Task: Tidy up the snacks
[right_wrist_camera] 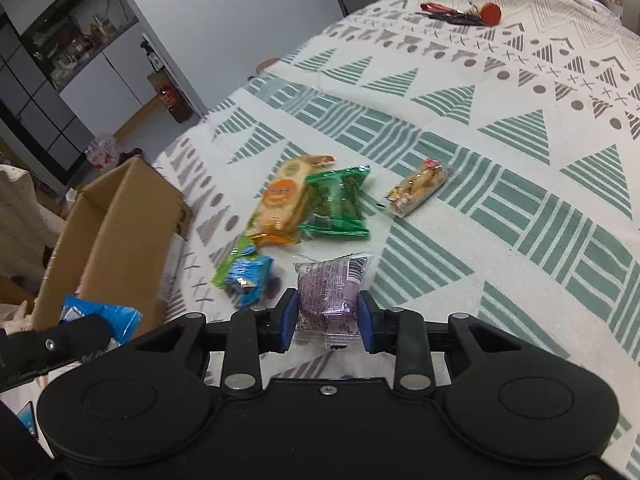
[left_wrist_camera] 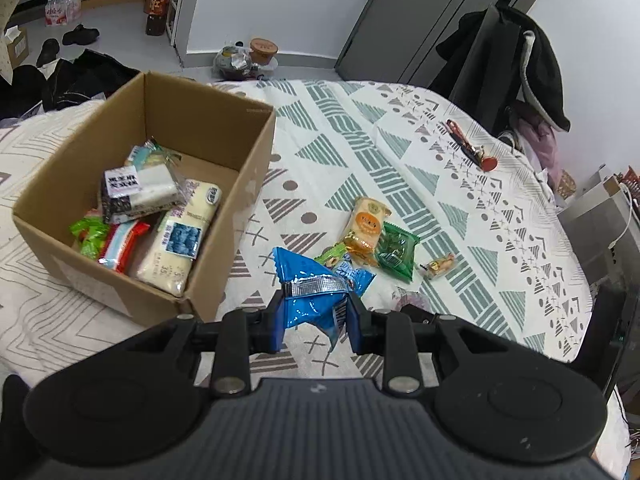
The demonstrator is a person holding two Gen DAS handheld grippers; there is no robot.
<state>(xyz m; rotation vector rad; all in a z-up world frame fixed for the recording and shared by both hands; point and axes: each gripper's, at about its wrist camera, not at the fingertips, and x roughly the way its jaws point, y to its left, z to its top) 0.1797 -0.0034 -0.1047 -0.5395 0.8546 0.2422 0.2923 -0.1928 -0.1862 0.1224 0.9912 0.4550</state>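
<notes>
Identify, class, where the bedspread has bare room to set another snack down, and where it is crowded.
Free: the broad patterned stretch between the loose snacks and the red-tipped keys, and the strip right of the small biscuit packet. Crowded: beside the cardboard box, around the orange packet and green packet.

Cardboard box [left_wrist_camera: 224, 184] sits left of loose snacks [left_wrist_camera: 372, 228] on bedspread [left_wrist_camera: 460, 184].

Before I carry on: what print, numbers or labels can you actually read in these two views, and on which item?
"36" and "5": sideways on the long cream bread pack with a blue picture in the brown cardboard box.
Black-and-white packet in the box: large characters, too blurred to read.
Orange biscuit pack: round logo, unreadable.
Clear purple packet in the right fingers: barcode only.
</notes>
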